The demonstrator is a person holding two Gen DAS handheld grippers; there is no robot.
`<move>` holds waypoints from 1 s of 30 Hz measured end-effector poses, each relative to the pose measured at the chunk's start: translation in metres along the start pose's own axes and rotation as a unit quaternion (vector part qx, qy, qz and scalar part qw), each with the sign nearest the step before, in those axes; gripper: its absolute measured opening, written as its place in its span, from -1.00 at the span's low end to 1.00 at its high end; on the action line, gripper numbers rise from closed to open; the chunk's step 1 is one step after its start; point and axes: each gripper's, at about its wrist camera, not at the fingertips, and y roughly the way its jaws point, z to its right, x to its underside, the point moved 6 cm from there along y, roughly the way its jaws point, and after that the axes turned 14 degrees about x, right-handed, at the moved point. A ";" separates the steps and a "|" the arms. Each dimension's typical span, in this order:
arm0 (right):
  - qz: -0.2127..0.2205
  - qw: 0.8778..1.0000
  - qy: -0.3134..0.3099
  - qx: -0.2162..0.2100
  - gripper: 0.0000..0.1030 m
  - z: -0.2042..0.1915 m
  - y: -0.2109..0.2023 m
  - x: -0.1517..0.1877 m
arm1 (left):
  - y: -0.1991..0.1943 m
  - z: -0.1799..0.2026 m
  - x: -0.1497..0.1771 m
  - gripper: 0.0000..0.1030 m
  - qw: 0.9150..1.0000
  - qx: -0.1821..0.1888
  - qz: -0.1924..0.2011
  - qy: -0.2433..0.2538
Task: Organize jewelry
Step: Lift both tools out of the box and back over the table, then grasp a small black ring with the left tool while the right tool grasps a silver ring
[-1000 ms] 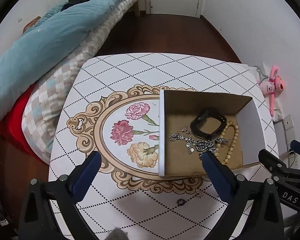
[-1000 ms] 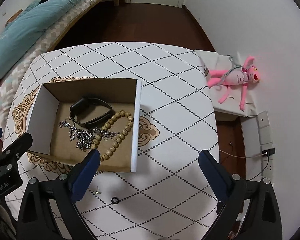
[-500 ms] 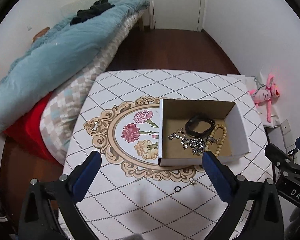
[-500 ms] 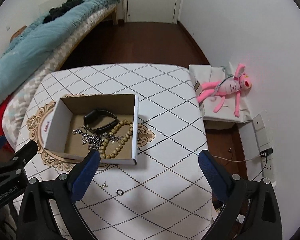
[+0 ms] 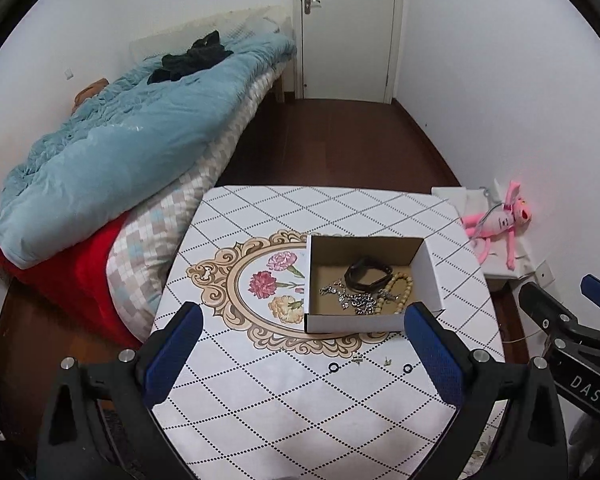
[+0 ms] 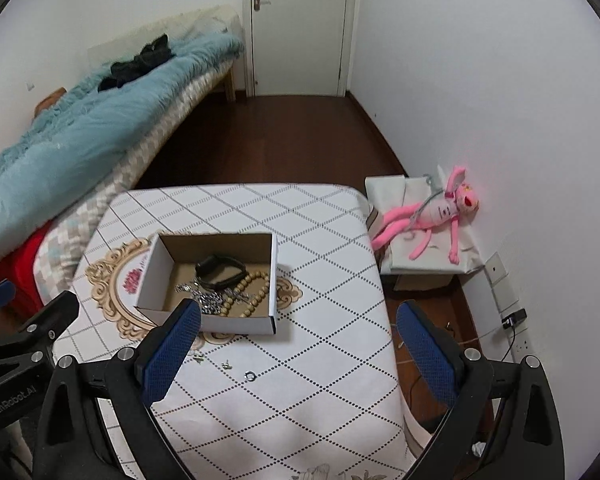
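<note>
Cardboard forms the open box (image 5: 370, 322) on the patterned table (image 5: 300, 408), holding a black band (image 5: 367, 274), a silver chain (image 5: 350, 300) and a beige bead strand (image 5: 400, 292). Nearer than the box, two small rings (image 5: 333, 367) and tiny studs (image 5: 387, 359) lie loose on the cloth. Both the left gripper (image 5: 300, 344) and the right gripper (image 6: 298, 340) hover high above the table, angled down toward the box, fingers spread wide and holding nothing.

One cardboard box (image 5: 370, 322) on the table, with three pieces inside: one black band (image 5: 367, 274), one beaded bracelet (image 5: 400, 292), one silver chain (image 5: 350, 300). Loose on the tablecloth: two little rings (image 5: 333, 367) and two tiny studs (image 5: 357, 358). One pink plush toy (image 6: 436, 212) too.
</note>
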 end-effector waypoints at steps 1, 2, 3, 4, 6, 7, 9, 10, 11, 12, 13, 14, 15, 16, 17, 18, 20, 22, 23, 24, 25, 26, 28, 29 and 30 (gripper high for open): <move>0.005 1.000 0.003 -0.001 0.94 0.002 -0.006 -0.001 | -0.004 0.001 -0.001 1.00 1.000 0.001 0.003 0.000; 0.007 1.000 0.005 -0.004 0.94 0.004 -0.011 -0.003 | -0.007 0.001 -0.001 1.00 1.000 0.002 0.005 0.001; 0.010 1.000 0.007 -0.004 0.94 0.005 -0.015 -0.004 | -0.009 0.001 -0.002 1.00 1.000 0.002 0.007 0.001; 0.012 1.000 0.008 -0.004 0.94 0.006 -0.018 -0.005 | -0.012 0.002 -0.003 1.00 1.000 0.003 0.008 0.002; 0.013 1.000 0.012 -0.008 0.94 0.007 -0.021 -0.006 | -0.014 0.002 -0.003 1.00 1.000 0.003 0.009 0.000; 0.014 1.000 0.014 -0.009 0.94 0.007 -0.023 -0.006 | -0.015 0.001 -0.003 1.00 1.000 0.002 0.010 -0.002; 0.013 1.000 0.019 -0.013 0.94 0.008 -0.025 -0.006 | -0.010 -0.001 -0.001 1.00 1.000 -0.004 0.002 -0.006; 0.010 1.000 0.022 -0.017 0.94 0.009 -0.024 -0.005 | -0.005 -0.003 0.001 1.00 1.000 -0.005 -0.004 -0.009; 0.005 0.999 0.025 -0.020 0.94 0.008 -0.023 -0.004 | -0.001 -0.004 0.004 1.00 1.000 -0.005 -0.010 -0.011; -0.001 0.999 0.025 -0.023 0.94 0.007 -0.019 -0.002 | 0.005 -0.006 0.008 1.00 1.000 -0.005 -0.015 -0.012; -0.009 0.999 0.025 -0.026 0.94 0.006 -0.014 0.001 | 0.013 -0.009 0.013 1.00 1.000 -0.008 -0.023 -0.012; -0.018 0.999 0.025 -0.026 0.94 0.005 -0.008 0.005 | 0.019 -0.011 0.018 1.00 0.999 -0.012 -0.030 -0.012; -0.026 0.999 0.023 -0.028 0.94 0.002 -0.002 0.009 | 0.029 -0.015 0.025 1.00 0.999 -0.020 -0.040 -0.011; -0.042 0.998 0.020 -0.031 0.94 -0.001 0.010 0.017 | 0.039 -0.019 0.033 1.00 0.998 -0.027 -0.052 -0.011; -0.055 0.998 0.018 -0.035 0.94 -0.004 0.020 0.025 | 0.047 -0.023 0.040 1.00 0.997 -0.030 -0.063 -0.012; -0.066 0.997 0.016 -0.039 0.93 -0.007 0.032 0.034 | 0.056 -0.027 0.048 1.00 0.997 -0.033 -0.075 -0.014; -0.086 0.995 0.012 -0.045 0.86 -0.015 0.053 0.050 | 0.074 -0.033 0.065 0.98 0.995 -0.030 -0.097 -0.016; -0.113 0.992 0.011 -0.060 0.63 -0.025 0.078 0.071 | 0.089 -0.038 0.081 0.98 0.992 -0.028 -0.119 -0.017; -0.128 0.989 0.010 -0.072 0.49 -0.031 0.091 0.083 | 0.097 -0.040 0.089 0.98 0.991 -0.027 -0.131 -0.019; -0.136 0.987 0.013 -0.082 0.43 -0.035 0.100 0.091 | 0.104 -0.043 0.097 0.98 0.989 -0.026 -0.141 -0.021; -0.144 0.986 0.012 -0.084 0.42 -0.040 0.110 0.101 | 0.109 -0.044 0.101 0.98 0.988 -0.028 -0.147 -0.021; -0.150 0.984 0.011 -0.092 0.39 -0.046 0.120 0.110 | 0.114 -0.046 0.106 0.98 0.987 -0.032 -0.155 -0.020; -0.155 0.983 0.007 -0.095 0.32 -0.054 0.133 0.122 | 0.123 -0.050 0.114 0.98 0.985 -0.037 -0.166 -0.018; -0.155 0.983 0.006 -0.099 0.28 -0.059 0.138 0.127 | 0.126 -0.051 0.116 0.98 0.985 -0.040 -0.168 -0.017; -0.155 0.983 0.005 -0.099 0.26 -0.062 0.142 0.131 | 0.129 -0.053 0.119 0.98 0.984 -0.043 -0.172 -0.016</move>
